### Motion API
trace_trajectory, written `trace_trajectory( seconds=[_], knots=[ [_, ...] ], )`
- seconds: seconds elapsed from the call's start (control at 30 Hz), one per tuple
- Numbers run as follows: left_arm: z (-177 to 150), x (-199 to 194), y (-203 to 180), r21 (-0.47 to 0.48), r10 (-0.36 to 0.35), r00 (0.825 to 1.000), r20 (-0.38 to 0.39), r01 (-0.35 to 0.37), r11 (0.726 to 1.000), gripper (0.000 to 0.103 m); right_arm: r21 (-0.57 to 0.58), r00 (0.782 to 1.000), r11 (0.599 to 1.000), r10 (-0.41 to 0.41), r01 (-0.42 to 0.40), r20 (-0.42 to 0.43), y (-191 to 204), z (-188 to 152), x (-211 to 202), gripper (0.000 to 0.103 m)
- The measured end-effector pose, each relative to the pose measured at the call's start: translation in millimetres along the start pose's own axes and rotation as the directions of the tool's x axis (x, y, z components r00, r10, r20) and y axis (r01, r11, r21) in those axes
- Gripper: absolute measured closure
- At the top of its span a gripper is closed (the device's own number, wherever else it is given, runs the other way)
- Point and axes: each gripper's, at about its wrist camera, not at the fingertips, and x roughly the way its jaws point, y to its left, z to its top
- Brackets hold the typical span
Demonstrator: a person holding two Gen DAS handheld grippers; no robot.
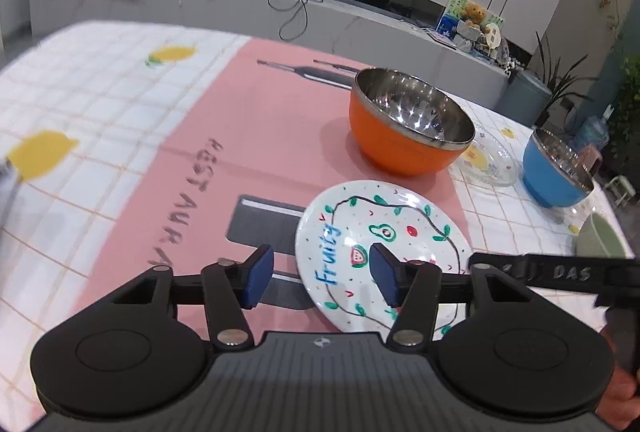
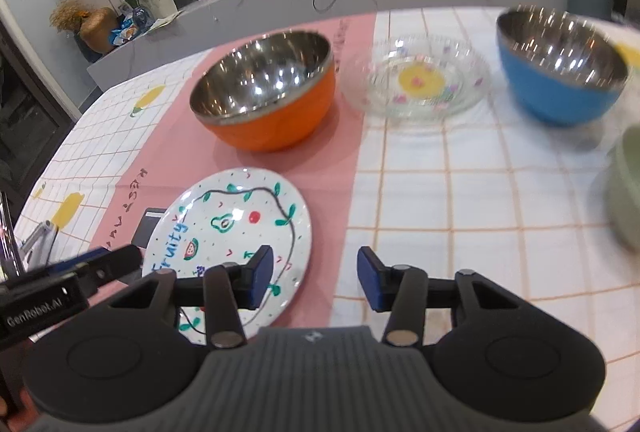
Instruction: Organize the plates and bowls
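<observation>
We hold both the left gripper (image 1: 322, 278) and right gripper (image 2: 316, 278) part-open and empty over the near, round white painted ceramic plate (image 1: 384, 232), its left rim between the left jaws.

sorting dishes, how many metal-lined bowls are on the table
2: the orange bowl on the pink mat behind the Fruity plate, and the blue bowl far right past the glass plate. Others could be out of frame.

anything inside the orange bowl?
No, the orange bowl shows only its bare shiny steel interior in the right wrist view.
</observation>
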Motion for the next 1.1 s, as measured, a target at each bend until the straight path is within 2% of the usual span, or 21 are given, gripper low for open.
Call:
trace_trajectory(
  seconds=[0.1,0.27,0.3,0.33,0.5,0.73,1.1],
  knots=[
    [0,9,5,-0.027,-0.004,1.0,-0.03,0.003,1.0,0.051,0.003,1.0,1.0,0.0,0.0,-0.004,1,-2,7,0.063],
    [1,18,11,-0.079,-0.028,0.999,-0.02,0.027,0.997,0.055,0.015,1.0,1.0,0.013,-0.013,0.009,0,-1,13,0.067],
    [2,19,11,-0.085,-0.034,0.999,-0.019,0.032,0.996,0.057,0.017,1.0,1.0,0.018,-0.018,0.009,-1,0,14,0.071],
    [2,20,12,-0.092,-0.037,0.999,-0.016,0.035,0.995,0.06,0.022,1.0,0.999,0.026,-0.026,0.006,-1,0,15,0.075],
    [3,27,15,-0.119,-0.043,0.999,-0.019,0.041,0.992,0.072,0.026,0.999,0.999,0.047,-0.047,0.001,1,0,18,0.085],
    [6,28,16,-0.136,-0.028,0.999,-0.023,0.025,0.99,0.087,0.013,0.999,0.999,0.042,-0.042,0.015,1,-3,17,0.09],
    [4,12,5,-0.158,-0.042,0.999,0.011,0.043,0.987,0.087,0.044,0.999,0.998,0.046,-0.047,0.019,-6,1,6,0.091]
  ],
)
